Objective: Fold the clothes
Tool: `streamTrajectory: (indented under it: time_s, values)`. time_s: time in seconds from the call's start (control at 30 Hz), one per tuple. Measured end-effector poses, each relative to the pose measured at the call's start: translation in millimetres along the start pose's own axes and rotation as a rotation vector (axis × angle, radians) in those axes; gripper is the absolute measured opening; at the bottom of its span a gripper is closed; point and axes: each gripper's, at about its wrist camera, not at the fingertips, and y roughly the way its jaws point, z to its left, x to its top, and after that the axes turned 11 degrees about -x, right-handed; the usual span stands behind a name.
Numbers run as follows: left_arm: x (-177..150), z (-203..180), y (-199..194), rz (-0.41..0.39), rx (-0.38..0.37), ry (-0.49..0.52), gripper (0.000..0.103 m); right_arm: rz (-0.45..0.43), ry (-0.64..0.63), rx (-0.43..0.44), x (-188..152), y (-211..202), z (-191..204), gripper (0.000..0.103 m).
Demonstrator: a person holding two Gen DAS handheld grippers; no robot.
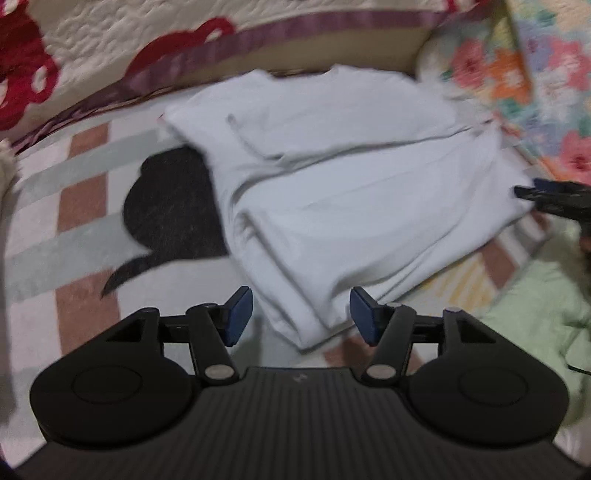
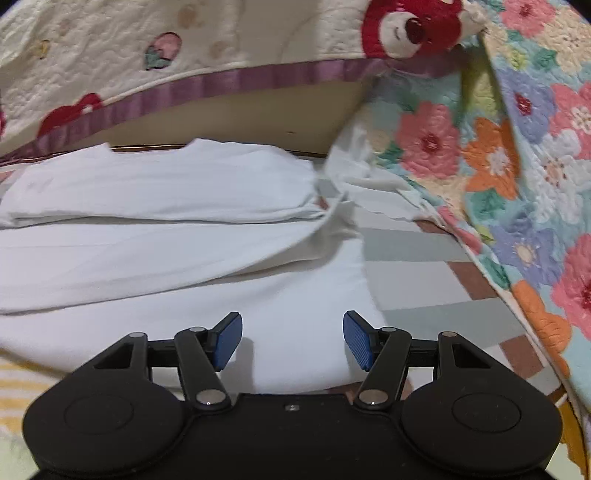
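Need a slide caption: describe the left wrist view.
Open left gripper hovers over a partly folded white garment on a checked mat.

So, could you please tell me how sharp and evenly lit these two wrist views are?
Left wrist view: motion blur smears the white garment and the floral quilt, while the left claw stays crisp; fisheye bends the purple trim. Right wrist view: sharper, the garment's folds read clearly, the right claw casts soft shadows on the cloth; lighting is soft, with no glare.
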Motion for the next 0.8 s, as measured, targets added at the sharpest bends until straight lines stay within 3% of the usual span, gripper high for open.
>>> streamTrajectory:
  time_s: [0.07,0.13,0.27,0.37,0.43,0.53,0.6,0.67,0.8]
  values:
    - [0,3,2,-0.012,-0.064,-0.047,0.057,0.015,0.004,0.003,2,0,2,0.066]
    - [0,7,3,-0.033,-0.078,-0.075,0.057,0.023,-0.007,-0.004,3,-1,5,0.066]
    - [-3,5,20,0.036,-0.002,-0.030,0.059,0.024,-0.027,-0.002,-2,-5,13,0.066]
    - [-4,3,24,0.029,0.026,-0.017,0.059,0.064,0.027,0.013,-5,-6,14,0.066]
    - [-1,1,21,0.005,0.047,0.003,0.059,0.039,0.014,0.012,-3,-5,16,0.066]
    - [5,3,16,-0.052,0.064,0.016,0.051,0.034,-0.003,0.050,2,-4,26,0.067]
    - [10,6,11,-0.096,0.072,0.020,0.034,0.052,-0.006,0.099,6,-3,37,0.066]
    - [15,9,8,-0.138,0.079,0.022,0.034,0.070,-0.009,0.149,10,-2,48,0.066]
    - [22,31,14,-0.162,0.029,-0.075,0.030,0.105,-0.015,0.248,19,1,69,0.066]
